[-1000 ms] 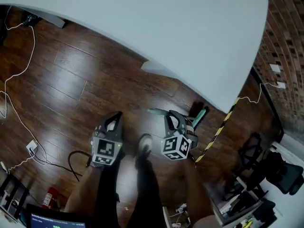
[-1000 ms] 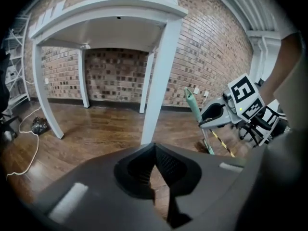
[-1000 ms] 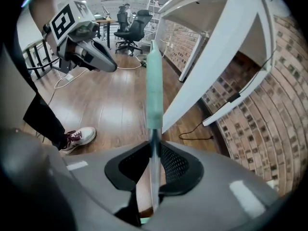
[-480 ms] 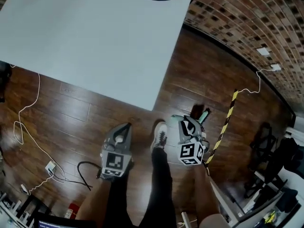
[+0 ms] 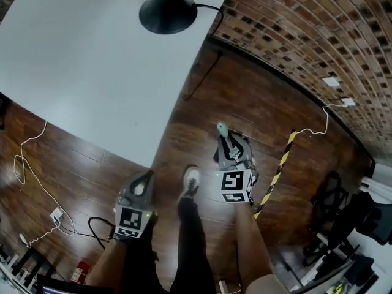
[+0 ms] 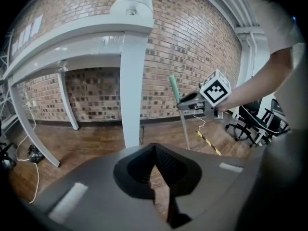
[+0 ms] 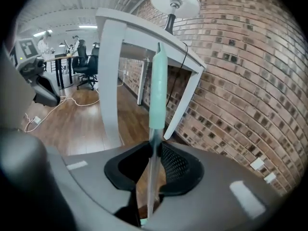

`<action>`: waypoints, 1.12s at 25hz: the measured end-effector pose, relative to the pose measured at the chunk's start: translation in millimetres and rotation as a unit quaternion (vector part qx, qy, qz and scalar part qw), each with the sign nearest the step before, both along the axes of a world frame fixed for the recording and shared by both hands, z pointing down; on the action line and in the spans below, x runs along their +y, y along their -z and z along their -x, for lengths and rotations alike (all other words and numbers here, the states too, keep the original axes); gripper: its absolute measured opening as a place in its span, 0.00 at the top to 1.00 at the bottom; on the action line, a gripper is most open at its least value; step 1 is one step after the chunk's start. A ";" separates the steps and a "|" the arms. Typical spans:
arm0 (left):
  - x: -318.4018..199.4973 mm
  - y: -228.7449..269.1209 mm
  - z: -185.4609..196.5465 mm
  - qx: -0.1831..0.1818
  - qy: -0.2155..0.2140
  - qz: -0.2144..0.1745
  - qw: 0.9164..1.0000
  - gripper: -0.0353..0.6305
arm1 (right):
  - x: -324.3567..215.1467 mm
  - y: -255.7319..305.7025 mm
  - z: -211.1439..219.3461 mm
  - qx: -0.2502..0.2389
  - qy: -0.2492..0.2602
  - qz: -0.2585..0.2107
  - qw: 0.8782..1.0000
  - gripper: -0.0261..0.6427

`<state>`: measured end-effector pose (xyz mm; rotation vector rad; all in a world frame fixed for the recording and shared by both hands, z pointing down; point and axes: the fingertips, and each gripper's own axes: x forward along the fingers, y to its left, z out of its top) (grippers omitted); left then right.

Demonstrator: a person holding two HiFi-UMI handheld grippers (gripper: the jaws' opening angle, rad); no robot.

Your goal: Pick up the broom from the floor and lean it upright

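Note:
The broom stands nearly upright, with my right gripper (image 5: 231,147) shut on its thin metal pole (image 7: 152,174). Its mint-green grip (image 7: 158,88) rises above the jaws toward the table's edge. In the left gripper view the same green grip (image 6: 173,87) and pole show over the floor, with the right gripper (image 6: 191,100) clamped on them. The broom's head is hidden. My left gripper (image 5: 144,179) hangs lower at the left, shut with nothing in it; it also shows at the left of the right gripper view (image 7: 41,86).
A white table (image 5: 92,60) with a black lamp base (image 5: 168,11) stands ahead, its leg (image 6: 132,85) close by. A brick wall (image 5: 306,35) runs behind. On the wood floor lie a yellow-black strip (image 5: 275,170) and white cables (image 5: 27,158). Office chairs (image 5: 343,207) stand at the right.
My right gripper has risen and moved toward the brick wall with the broom handle, which now stands more upright. The left gripper has risen too, still empty.

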<state>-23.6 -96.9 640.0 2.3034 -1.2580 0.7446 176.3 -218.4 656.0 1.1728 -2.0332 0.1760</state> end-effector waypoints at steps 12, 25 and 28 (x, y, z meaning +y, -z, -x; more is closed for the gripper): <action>-50.8 18.6 10.7 -0.007 0.035 0.007 0.999 0.95 | -123.4 5.5 43.0 -0.013 0.035 -0.027 0.999 0.82; -40.0 13.1 0.4 -0.009 0.052 0.016 0.998 0.95 | -160.9 27.5 76.1 -0.063 0.021 -0.023 0.998 0.83; -32.3 11.0 0.6 -0.013 0.048 0.023 0.999 0.95 | -160.7 33.1 79.4 -0.069 0.014 -0.019 0.997 0.83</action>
